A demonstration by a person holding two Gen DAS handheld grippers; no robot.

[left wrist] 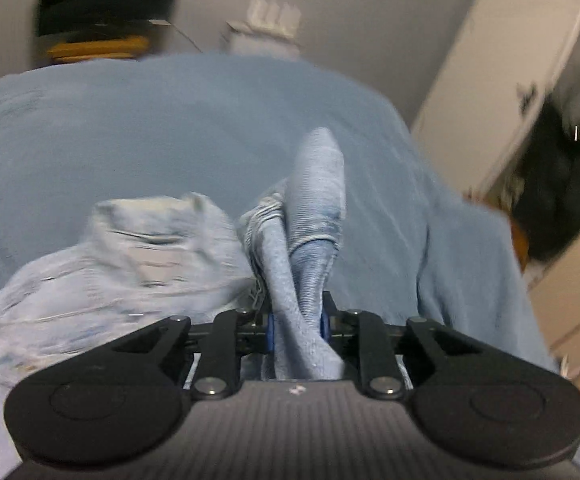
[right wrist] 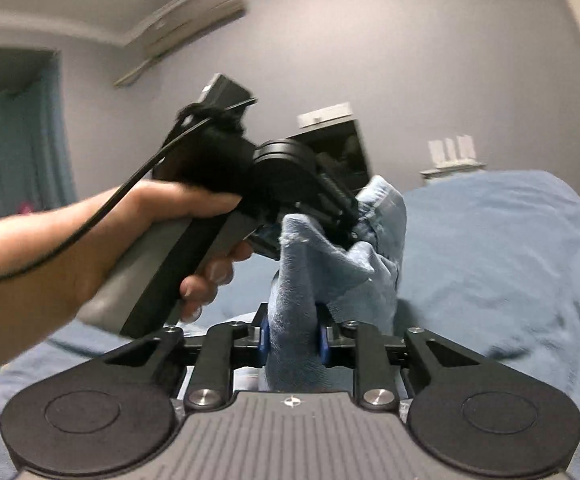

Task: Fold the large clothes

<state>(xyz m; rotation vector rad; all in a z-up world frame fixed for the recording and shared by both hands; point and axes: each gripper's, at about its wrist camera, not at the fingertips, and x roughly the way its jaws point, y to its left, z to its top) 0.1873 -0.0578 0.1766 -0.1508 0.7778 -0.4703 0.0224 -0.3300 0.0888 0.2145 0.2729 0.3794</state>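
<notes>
A wide bed covered in a soft blue fleece blanket [left wrist: 170, 132] fills the left wrist view and runs on across the right side of the right wrist view, its surface lightly rumpled. The pale blue knitted garment with faded, whitish patches [left wrist: 314, 208] is lifted off this blanket, bunched between the two tools. The left gripper [left wrist: 296, 326] has its jaws clamped on a twisted strand of the fabric, which rises from between the blue pads [left wrist: 271, 330] and fans out ahead; more of the cloth lies crumpled to the left of it, blurred. The right gripper [right wrist: 292, 338] likewise has its jaws pressed together on a thick fold of the same garment. In the right wrist view, the person's bare left hand [right wrist: 162, 232] grips the grey handle of the other tool, whose head is buried in the raised cloth just above, with a black cable [right wrist: 110, 204] trailing over the wrist.

Plain grey walls surround the bed. A white wall-mounted air conditioner [right wrist: 186, 20] sits near the ceiling, with teal curtains [right wrist: 14, 136] to the left. Beyond the bed's far edge stands a small white shelf holding white boxes [left wrist: 266, 28], beside a dark open recess [left wrist: 106, 0]. A cream wardrobe door [left wrist: 502, 80] stands at right.
</notes>
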